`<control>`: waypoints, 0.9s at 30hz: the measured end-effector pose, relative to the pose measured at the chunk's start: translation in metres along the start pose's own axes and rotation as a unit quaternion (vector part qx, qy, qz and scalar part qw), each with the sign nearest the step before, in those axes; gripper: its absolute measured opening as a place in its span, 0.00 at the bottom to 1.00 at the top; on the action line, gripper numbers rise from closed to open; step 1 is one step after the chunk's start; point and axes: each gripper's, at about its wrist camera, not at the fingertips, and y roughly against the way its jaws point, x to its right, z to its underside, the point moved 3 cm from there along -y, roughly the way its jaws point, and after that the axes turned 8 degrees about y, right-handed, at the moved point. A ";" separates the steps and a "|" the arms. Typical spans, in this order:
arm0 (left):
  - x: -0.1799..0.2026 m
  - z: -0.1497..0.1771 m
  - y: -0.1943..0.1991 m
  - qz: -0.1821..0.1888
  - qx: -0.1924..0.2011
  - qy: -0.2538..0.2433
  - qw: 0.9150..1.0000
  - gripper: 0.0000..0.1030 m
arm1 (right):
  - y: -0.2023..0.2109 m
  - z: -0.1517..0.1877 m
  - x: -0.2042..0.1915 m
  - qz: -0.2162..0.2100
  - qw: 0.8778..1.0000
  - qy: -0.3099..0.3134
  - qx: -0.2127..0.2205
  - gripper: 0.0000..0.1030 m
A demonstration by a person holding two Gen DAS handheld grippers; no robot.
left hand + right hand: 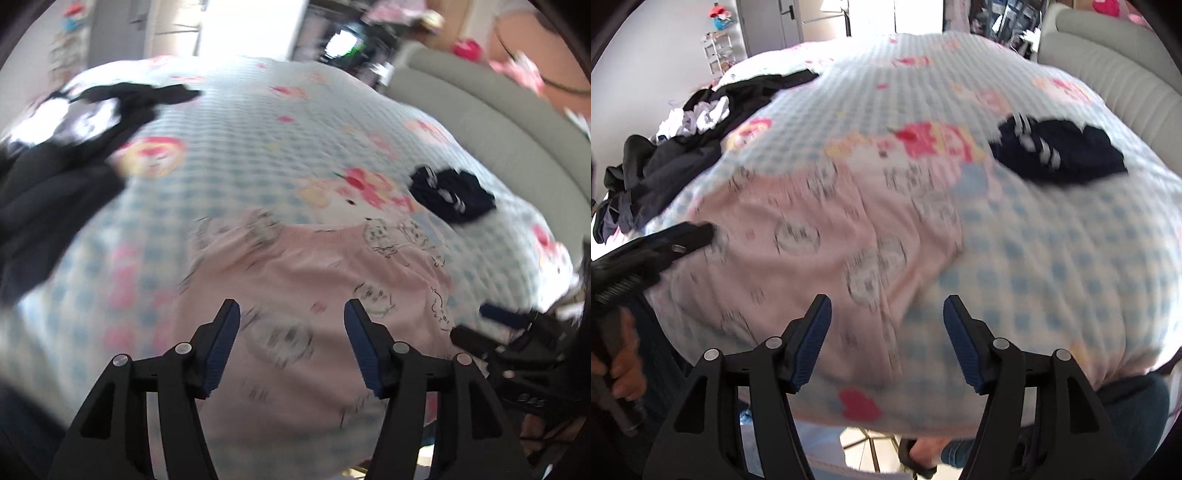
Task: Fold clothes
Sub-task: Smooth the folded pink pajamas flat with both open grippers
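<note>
Pink printed garment [314, 277] lies flat on the checked bedspread [236, 147], prints blurred; left gripper [291, 345] and right gripper [886, 341] gape wide, empty

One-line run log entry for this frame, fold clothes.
phase: release | left gripper: open, empty | right gripper: open, empty | pink printed garment: flat on checked bedspread | navy folded garment: set aside

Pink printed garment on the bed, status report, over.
Left gripper and right gripper both open, nothing held. Pink printed garment lying flat on the blue checked bedspread. Folded navy striped garment beyond, clear of it.
</note>
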 end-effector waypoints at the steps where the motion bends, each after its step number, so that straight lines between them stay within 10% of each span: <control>1: 0.001 -0.004 -0.011 0.009 -0.010 -0.004 1.000 0.59 | -0.001 -0.006 -0.002 -0.002 1.000 0.003 0.005 0.66; 10: -0.020 -0.006 -0.044 0.017 -0.035 0.039 0.998 0.59 | -0.056 -0.027 -0.026 -0.012 0.997 0.063 -0.031 0.67; 19: -0.037 -0.021 -0.026 0.068 0.025 0.085 0.994 0.57 | -0.049 -0.039 0.012 -0.038 0.999 -0.030 -0.021 0.67; 27: -0.055 -0.020 -0.041 0.026 -0.002 0.109 0.994 0.58 | -0.081 -0.046 -0.019 -0.032 0.998 0.028 -0.053 0.67</control>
